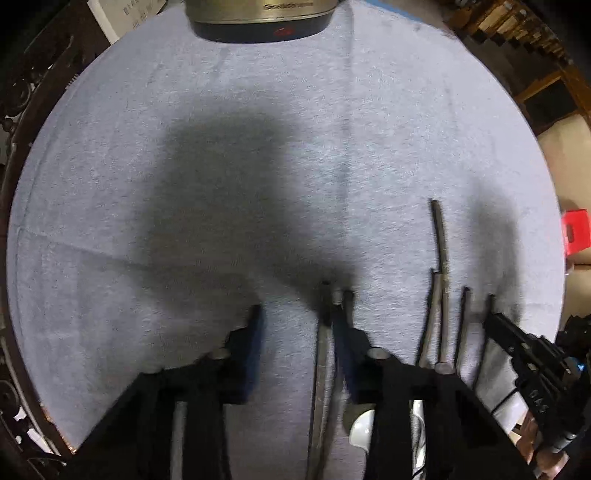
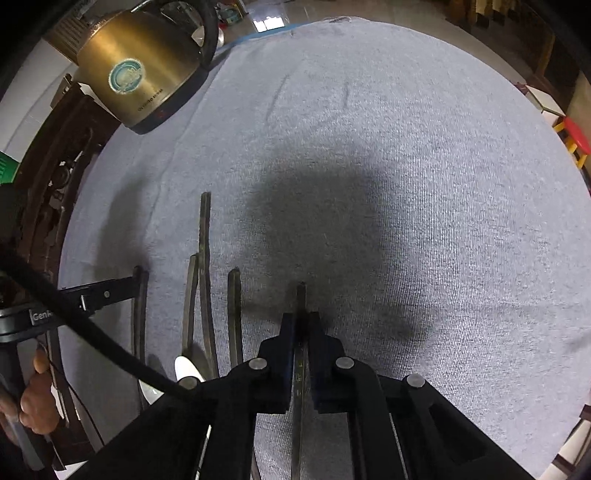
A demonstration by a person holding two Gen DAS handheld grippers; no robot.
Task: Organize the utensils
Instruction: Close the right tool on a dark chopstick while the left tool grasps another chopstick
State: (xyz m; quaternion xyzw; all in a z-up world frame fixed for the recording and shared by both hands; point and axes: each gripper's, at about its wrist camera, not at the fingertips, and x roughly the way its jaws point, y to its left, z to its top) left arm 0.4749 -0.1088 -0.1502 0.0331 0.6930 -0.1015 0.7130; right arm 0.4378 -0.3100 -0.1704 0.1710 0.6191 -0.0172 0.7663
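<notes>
grey cloth [image 2: 406,147] underlies right hand-held gripper [image 2: 303,321] clamped on utensil handle [image 2: 301,295]; left hand-held gripper [image 1: 295,314] apart.

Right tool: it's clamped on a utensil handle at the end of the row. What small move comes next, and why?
Probably open the right tool and back off. The utensil handle it grips lies flat on the grey cloth, roughly parallel to the other handles on its left. The left tool is open over another handle, so placement looks finished, though the utensil heads are hidden.

Utensil heads [image 1: 419,417] hid behind hand-held gripper; kettle [image 1: 260,16] top cut off.
</notes>
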